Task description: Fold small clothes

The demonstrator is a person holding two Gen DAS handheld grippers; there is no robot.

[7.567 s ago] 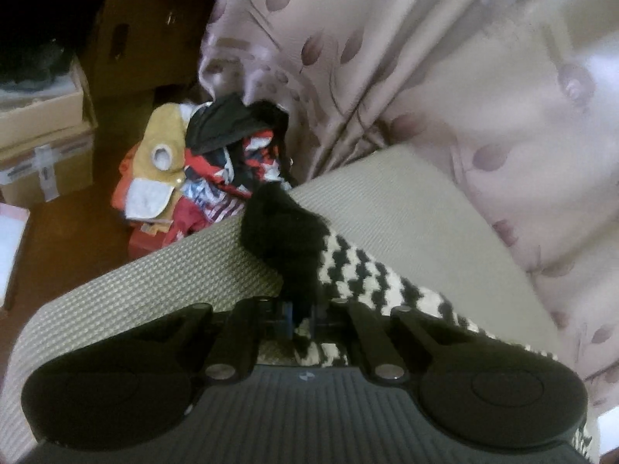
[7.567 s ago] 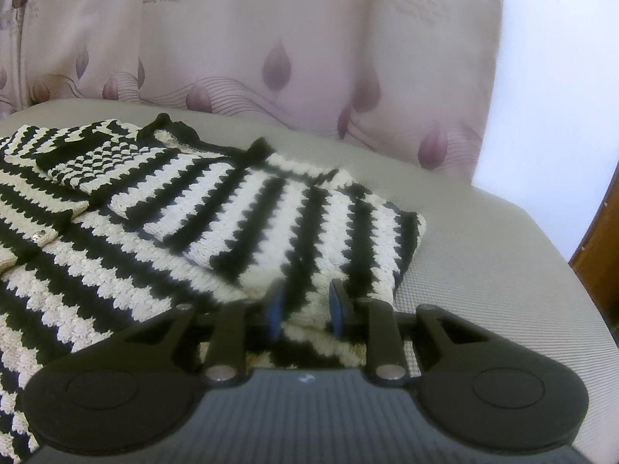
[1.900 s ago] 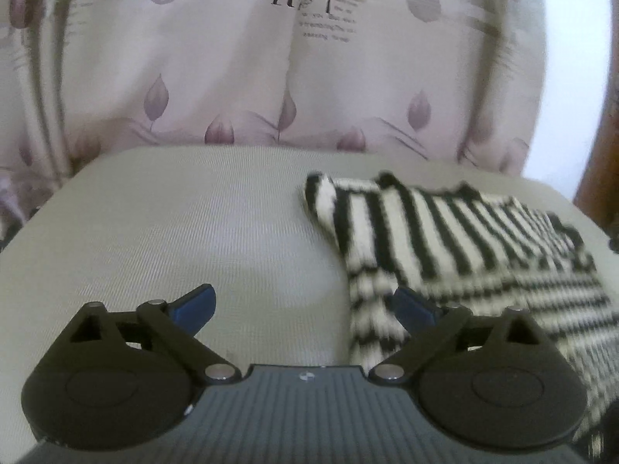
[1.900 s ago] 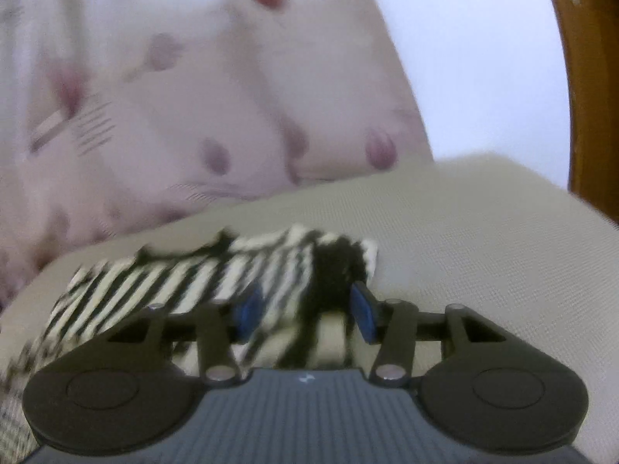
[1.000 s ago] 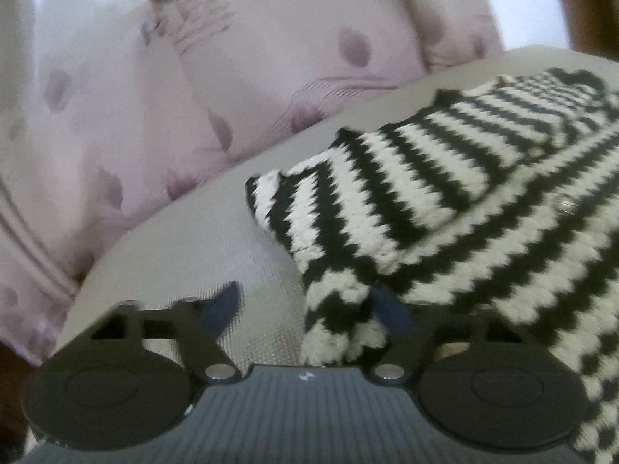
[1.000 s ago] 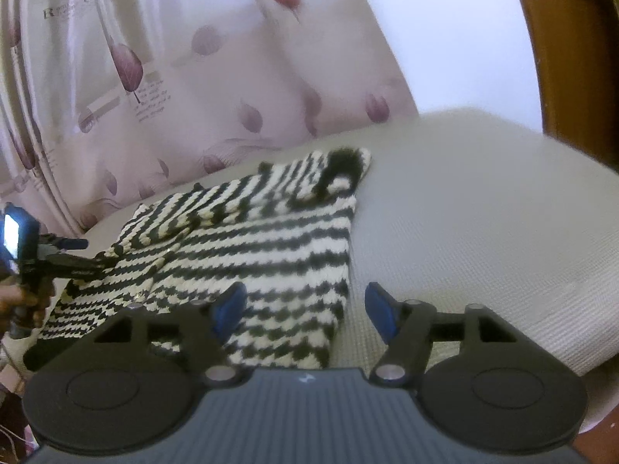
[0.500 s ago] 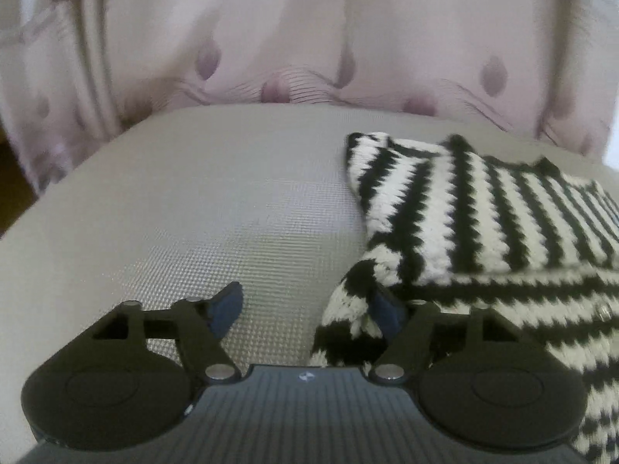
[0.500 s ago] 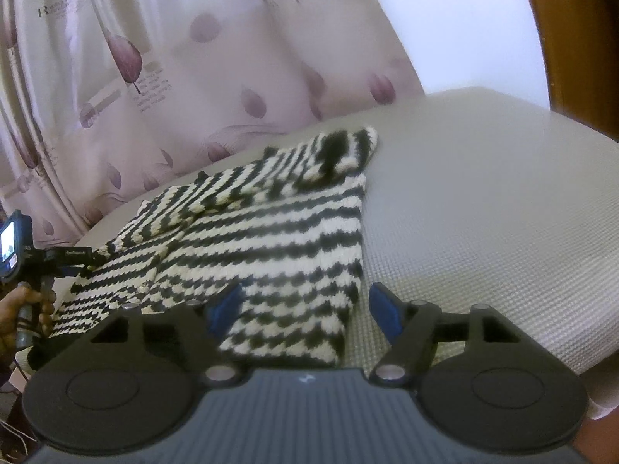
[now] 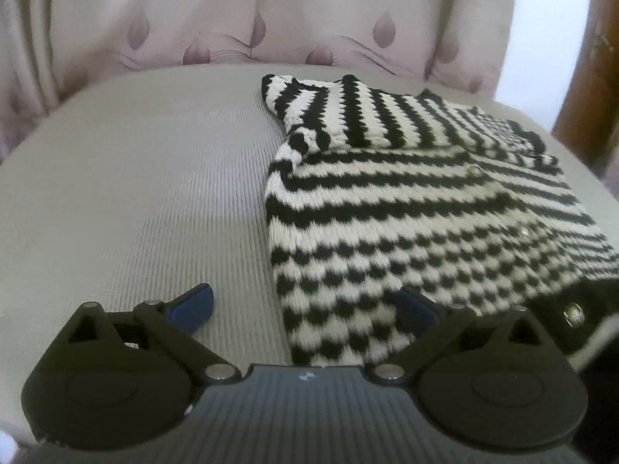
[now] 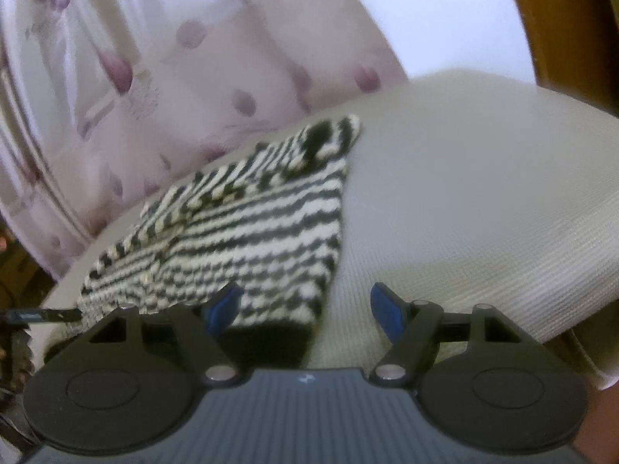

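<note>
The striped knit garment (image 9: 406, 201) is laid flat on the grey-beige cushioned surface (image 9: 135, 193), right of centre in the left wrist view, with a sleeve (image 9: 340, 112) already turned in over the body at the far edge. The snap-button band (image 9: 572, 309) is seen at the near right corner. It is judged that the piece has been spread this way so a clean side fold can be made.

The left claw (image 9: 305, 305) is released and its jaws are opening wider. The near left edge of the garment lies between the blue pads (image 9: 193, 305), but is not pinched. The wide spread is probably meant to straddle the thick knit hem before a fresh grasp.

The right claw (image 10: 305, 305) is also released, jaws parted, straddling the near right corner of the garment (image 10: 251, 232), whose dark hem lies between the pads without being pressed. No grip is seen on either side.

A patterned curtain (image 9: 271, 19) hangs behind the cushion. The right wrist view is blurred, so finer contact cannot be told.
</note>
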